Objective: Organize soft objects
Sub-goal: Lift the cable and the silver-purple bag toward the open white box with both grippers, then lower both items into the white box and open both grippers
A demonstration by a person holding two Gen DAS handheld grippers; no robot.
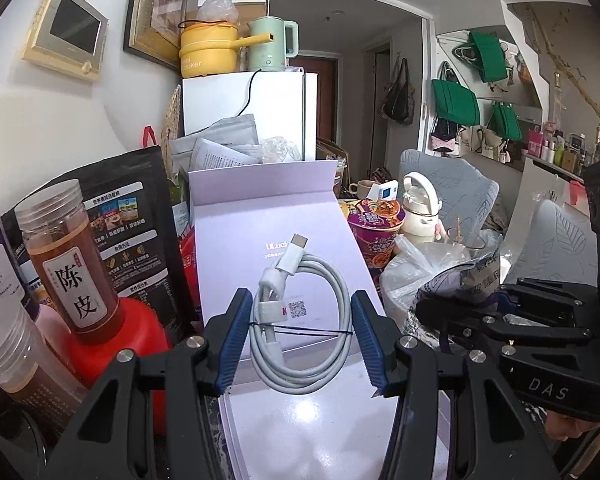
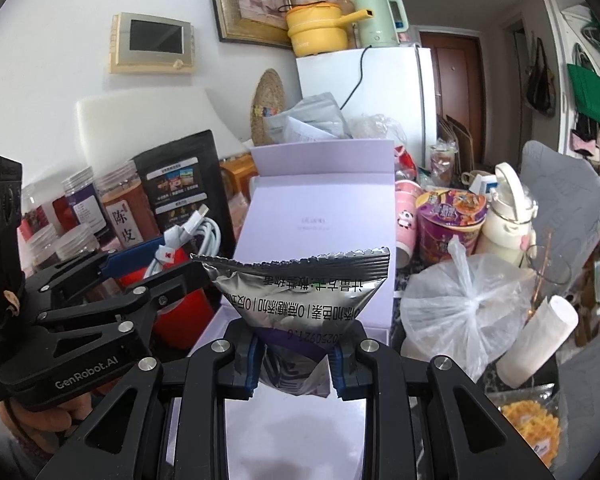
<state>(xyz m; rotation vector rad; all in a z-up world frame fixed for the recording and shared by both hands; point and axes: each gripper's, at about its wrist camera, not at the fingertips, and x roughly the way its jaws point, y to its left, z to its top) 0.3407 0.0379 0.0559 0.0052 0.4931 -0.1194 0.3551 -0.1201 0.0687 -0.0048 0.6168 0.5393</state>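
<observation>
Our left gripper [image 1: 302, 334] is clamped on a coiled white cable [image 1: 300, 320], its blue pads [image 1: 232, 340] pressing the loop from both sides; a thin dark tie crosses the coil between them, and the cable hangs in the air above the lilac box [image 1: 260, 208]. Our right gripper [image 2: 294, 356] is clamped on a silver snack packet [image 2: 296, 292], the pads squeezing its lower part so the foil pinches in, while the crimped top edge stands upward and fans wide. The packet too is held over the lilac box [image 2: 320, 208], near its front edge.

In the right wrist view we see the left gripper [image 2: 156, 256] to the left of the packet, cable [image 2: 188, 240] in its grip; in the left wrist view the right gripper [image 1: 460, 308] shows at the right edge, holding the foil packet [image 1: 452, 280].

The box lies open, its lid flap standing up at the far edge. Left of the box stand a red container [image 1: 140, 332], a clear jar with an amber fill and a white label [image 1: 68, 264], and a black pouch [image 1: 128, 216]. Right of it we see a purple noodle cup [image 2: 448, 228], a cream bottle [image 2: 504, 220] and a knotted clear plastic bag [image 2: 464, 308]. At the right front corner lies a bagged waffle [image 2: 528, 424]. Behind the box a white fridge [image 2: 380, 92] carries a yellow pot [image 2: 316, 28] and a pale green kettle [image 2: 376, 20].
</observation>
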